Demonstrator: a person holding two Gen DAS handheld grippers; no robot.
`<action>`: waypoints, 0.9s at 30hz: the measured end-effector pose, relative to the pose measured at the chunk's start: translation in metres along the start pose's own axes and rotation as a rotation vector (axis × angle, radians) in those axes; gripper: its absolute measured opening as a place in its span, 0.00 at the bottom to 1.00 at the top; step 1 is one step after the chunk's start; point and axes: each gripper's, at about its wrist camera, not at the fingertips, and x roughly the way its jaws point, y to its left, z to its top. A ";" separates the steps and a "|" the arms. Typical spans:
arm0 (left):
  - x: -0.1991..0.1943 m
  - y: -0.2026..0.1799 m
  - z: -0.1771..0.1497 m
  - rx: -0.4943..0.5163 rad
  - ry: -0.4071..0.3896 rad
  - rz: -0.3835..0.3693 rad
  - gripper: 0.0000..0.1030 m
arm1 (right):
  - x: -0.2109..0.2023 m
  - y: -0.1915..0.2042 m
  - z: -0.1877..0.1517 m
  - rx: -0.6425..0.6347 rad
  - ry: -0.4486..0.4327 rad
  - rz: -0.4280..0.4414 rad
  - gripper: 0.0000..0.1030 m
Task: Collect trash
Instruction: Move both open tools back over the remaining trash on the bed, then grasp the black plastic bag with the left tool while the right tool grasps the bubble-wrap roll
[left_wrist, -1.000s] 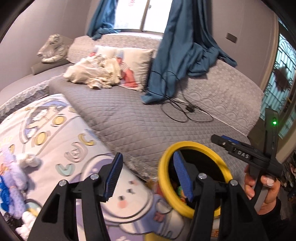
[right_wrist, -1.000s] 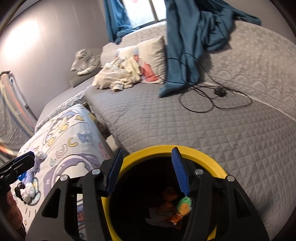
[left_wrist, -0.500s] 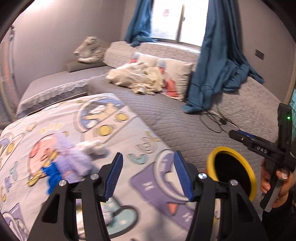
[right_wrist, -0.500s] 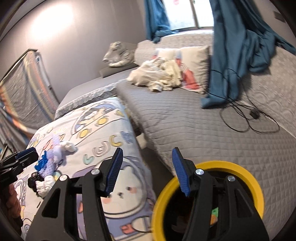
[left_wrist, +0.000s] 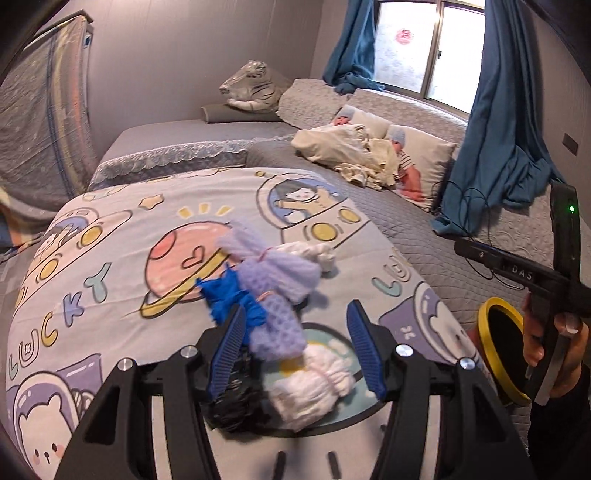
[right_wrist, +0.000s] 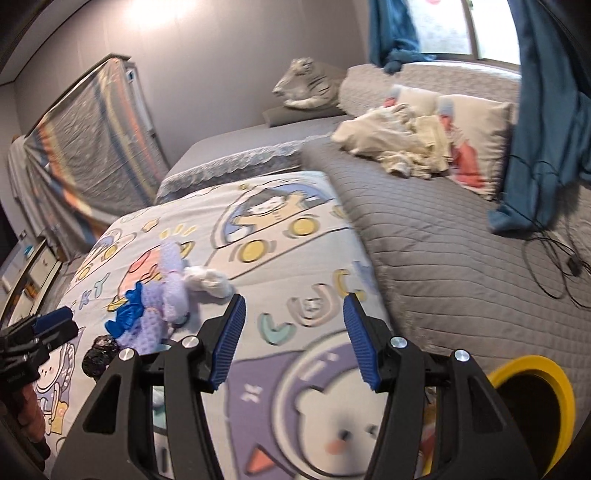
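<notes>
both grippers, left (left_wrist: 295, 347) and right (right_wrist: 293, 338), gape empty over trash pile (left_wrist: 273, 295) mid-blanket (left_wrist: 110, 236)

Cartoon bedspread (left_wrist: 110, 266) open at left and near right edge, clustered trash heap (left_wrist: 273, 295) mid-spread blocking centre path, yellow-rimmed bin (right_wrist: 532, 398) tight against bed's right side, right gripper (left_wrist: 517, 266) alongside, cable (right_wrist: 554, 266) on grey quilt (right_wrist: 443, 258).
</notes>
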 end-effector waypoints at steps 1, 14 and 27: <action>0.000 0.006 -0.003 -0.010 0.004 0.003 0.53 | 0.005 0.005 0.000 -0.009 0.005 0.005 0.51; 0.012 0.048 -0.032 -0.086 0.066 0.017 0.53 | 0.070 0.061 0.008 -0.092 0.096 0.057 0.51; 0.021 0.064 -0.050 -0.114 0.111 -0.003 0.53 | 0.109 0.109 0.001 -0.170 0.174 0.131 0.50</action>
